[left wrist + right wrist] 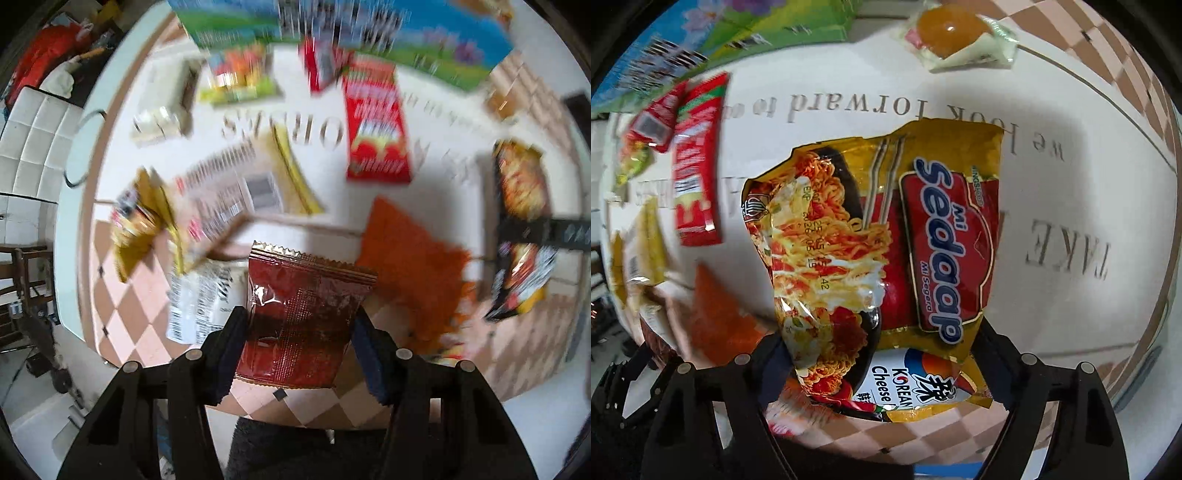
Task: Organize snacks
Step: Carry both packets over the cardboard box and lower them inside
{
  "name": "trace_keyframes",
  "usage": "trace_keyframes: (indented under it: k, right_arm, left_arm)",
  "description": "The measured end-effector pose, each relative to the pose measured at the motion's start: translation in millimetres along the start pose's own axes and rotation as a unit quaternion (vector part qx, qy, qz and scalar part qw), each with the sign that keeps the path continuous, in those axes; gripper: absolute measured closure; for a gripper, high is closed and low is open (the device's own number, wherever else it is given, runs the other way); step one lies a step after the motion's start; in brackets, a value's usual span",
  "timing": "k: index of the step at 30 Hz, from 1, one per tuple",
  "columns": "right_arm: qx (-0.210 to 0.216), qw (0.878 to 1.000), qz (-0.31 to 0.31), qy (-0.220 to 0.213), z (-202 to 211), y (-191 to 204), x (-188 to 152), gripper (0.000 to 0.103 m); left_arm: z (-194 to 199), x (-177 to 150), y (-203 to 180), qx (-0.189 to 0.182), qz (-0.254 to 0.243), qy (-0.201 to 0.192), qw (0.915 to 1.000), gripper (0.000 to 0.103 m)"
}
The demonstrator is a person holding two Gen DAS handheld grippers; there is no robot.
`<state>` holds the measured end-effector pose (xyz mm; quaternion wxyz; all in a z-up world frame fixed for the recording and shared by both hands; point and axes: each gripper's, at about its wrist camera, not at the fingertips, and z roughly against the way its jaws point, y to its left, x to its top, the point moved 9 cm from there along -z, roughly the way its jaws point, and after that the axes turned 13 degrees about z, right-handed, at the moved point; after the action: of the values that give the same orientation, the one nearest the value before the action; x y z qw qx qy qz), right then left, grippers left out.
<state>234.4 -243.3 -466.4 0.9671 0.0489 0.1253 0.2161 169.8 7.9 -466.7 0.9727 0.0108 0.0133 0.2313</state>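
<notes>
Left gripper point(301, 338): jaws closed on a dark red foil sachet point(306, 317), pinched at both side edges, its serrated top edge pointing away from the camera. The sachet is held over the near edge of the table point(122, 306), above the pink-and-white checked border of the cloth.

Right gripper point(882, 365): jaws closed on a Mi Sedaap noodle packet point(886, 236), gold and red, gripped at its lower end; the packet is crumpled on its left side. The same packet appears at the right of the left wrist view point(522, 229).

Other stock on the table: a red box point(376, 122) lying flat near the centre; an orange packet point(410, 258) just right of the sachet; a white packet point(199, 299) just left of it; a yellow-edged wrapper point(251, 184) showing a barcode. A large blue-and-green box point(406, 40) sits at the far side; motion blur makes its printing illegible. A jelly cup point(955, 37) lies beyond the noodle packet.
</notes>
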Motion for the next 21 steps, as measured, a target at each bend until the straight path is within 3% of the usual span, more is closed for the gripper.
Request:
trace_keyframes:
  k: [5, 9, 13, 16, 21]
  right_arm:
    - [0.05, 0.998, -0.013, -0.048, 58.2, 29.6, -12.1, 0.015]
    - [0.077, 0.992, -0.015, -0.1, 130.6, 56.4, 8.4, 0.015]
    - [0.095, 0.984, -0.019, -0.147, 191.4, 77.8, 42.6, 0.015]
    - [0.095, 0.981, -0.024, -0.169, 233.6, 74.7, 91.7, 0.015]
    - [0.083, 0.979, -0.051, -0.179, 261.0, 85.2, 167.4, 0.015]
  left_arm:
    - [81.6, 44.1, 4.5, -0.059, 0.003, -0.051, 0.997, 0.05]
    - [169.1, 83.8, -30.3, -0.103, -0.012, -0.083, 0.9912, 0.05]
    - [213.5, 137.0, -41.7, -0.13, -0.031, -0.101, 0.9859, 0.05]
    - [223.6, 190.4, -42.5, -0.141, -0.036, -0.103, 0.9839, 0.05]
    - [207.8, 275.6, -55.0, -0.156, -0.035, -0.052, 0.9857, 0.049]
